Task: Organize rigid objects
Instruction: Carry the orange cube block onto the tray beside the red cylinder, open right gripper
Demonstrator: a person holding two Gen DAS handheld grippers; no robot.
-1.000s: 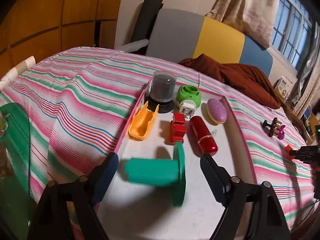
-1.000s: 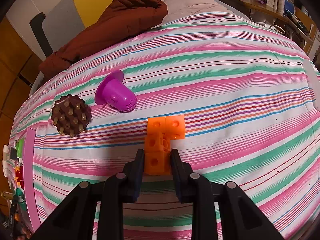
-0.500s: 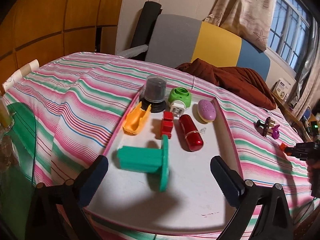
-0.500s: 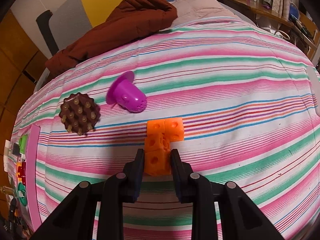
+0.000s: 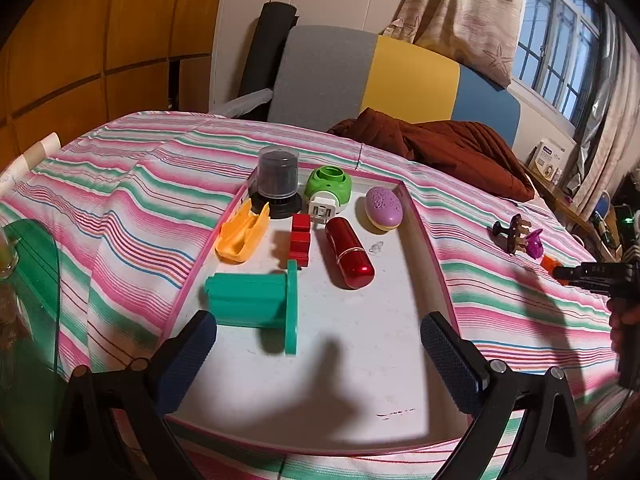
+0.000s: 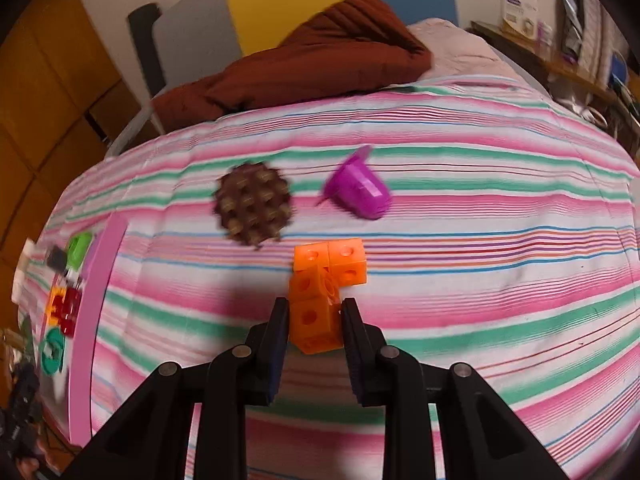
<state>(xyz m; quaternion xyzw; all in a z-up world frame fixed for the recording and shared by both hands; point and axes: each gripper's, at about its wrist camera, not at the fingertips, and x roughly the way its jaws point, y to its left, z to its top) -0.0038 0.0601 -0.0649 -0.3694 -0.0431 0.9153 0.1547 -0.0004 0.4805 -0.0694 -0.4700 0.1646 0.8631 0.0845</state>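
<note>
We let go of the green plastic spool on the white pink-rimmed tray, so our left gripper is wide apart now; our right gripper is clamped on the orange block piece, the next thing for the tray.

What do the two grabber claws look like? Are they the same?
Yes, they match. The left gripper has two black plastic arms with silver bolts, and its fingers wear dark blue bumpy pads. The right gripper is black with silver bolts too, and its pads look dark blue. No cables or sleeves show.
</note>
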